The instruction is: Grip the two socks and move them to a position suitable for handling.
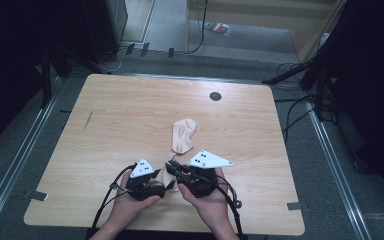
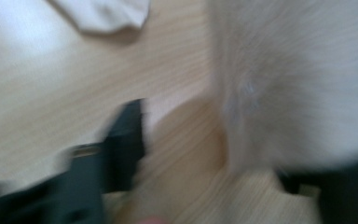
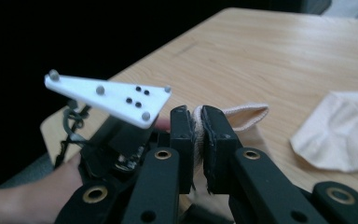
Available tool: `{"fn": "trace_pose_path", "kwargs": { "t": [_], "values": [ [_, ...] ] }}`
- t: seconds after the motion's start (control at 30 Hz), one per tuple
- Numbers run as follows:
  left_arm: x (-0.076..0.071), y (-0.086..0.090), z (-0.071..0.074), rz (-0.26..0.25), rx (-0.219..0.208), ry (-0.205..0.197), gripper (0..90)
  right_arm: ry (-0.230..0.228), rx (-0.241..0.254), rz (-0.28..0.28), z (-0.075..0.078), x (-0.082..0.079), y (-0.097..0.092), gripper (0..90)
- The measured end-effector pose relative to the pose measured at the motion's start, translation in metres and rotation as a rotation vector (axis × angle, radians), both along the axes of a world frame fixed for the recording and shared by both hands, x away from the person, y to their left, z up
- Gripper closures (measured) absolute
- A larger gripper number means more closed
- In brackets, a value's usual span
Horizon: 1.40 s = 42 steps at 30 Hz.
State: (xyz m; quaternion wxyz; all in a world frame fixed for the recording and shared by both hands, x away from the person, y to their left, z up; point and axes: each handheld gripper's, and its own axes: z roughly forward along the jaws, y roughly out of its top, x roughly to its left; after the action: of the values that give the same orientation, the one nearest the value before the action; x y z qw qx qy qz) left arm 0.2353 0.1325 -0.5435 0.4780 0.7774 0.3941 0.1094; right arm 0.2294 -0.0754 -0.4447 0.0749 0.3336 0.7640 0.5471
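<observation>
1. The right gripper [image 3: 196,140] pinches a fold of a pale pink sock [image 3: 242,115]; in the right gripper view the two black jaws press together on the cloth at lower centre, and the sock's open cuff sticks out just past them.
2. The right hand [image 1: 206,200] cups that gripper from below at the bottom centre of the high view, palm up, jaws pointing toward the upper left.
3. The left gripper [image 1: 166,186] sits just left of it in the left hand [image 1: 130,202], also palm up, jaws pointing right toward the held sock.
4. In the left gripper view the jaws stand apart with the sock hanging blurred at the right – whether they press on it I cannot tell.
5. A second sock [image 1: 183,135] lies flat on the table [image 1: 120,125] near centre, just above the grippers – it shows again at the right edge of the right gripper view.
</observation>
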Motion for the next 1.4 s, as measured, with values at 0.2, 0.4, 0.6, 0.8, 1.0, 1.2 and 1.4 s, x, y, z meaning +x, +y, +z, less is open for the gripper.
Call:
{"fn": "trace_pose_path", "kwargs": {
  "t": [0.2,0.4,0.6,0.8,1.0,1.2,1.4],
  "values": [
    [-0.016,0.031,0.022,0.237,0.2,-0.249,87.2,0.0,-0.014,-0.062,-0.009,0.006,-0.016,85.6],
    [-0.015,0.012,0.007,0.131,0.388,-0.232,75.4,0.098,-0.145,-0.119,-0.052,0.023,-0.024,85.8],
    [-0.018,-0.005,-0.001,-0.06,0.349,-0.178,56.6,0.187,-0.257,-0.154,-0.077,0.038,-0.048,85.8],
    [-0.008,0.018,0.009,-0.142,0.133,-0.097,38.2,0.151,-0.315,-0.179,-0.08,0.046,-0.063,60.5],
    [0.009,0.048,0.009,0.012,-0.005,0.031,44.0,0.172,-0.192,-0.243,-0.072,0.033,-0.078,55.6],
    [0.013,0.037,0.0,0.019,0.004,0.135,48.3,0.222,-0.272,-0.249,-0.089,0.029,-0.073,54.8],
    [0.009,0.022,-0.005,-0.01,0.066,0.15,72.2,0.162,-0.376,-0.245,-0.096,0.025,-0.056,67.5]
  ]
}}
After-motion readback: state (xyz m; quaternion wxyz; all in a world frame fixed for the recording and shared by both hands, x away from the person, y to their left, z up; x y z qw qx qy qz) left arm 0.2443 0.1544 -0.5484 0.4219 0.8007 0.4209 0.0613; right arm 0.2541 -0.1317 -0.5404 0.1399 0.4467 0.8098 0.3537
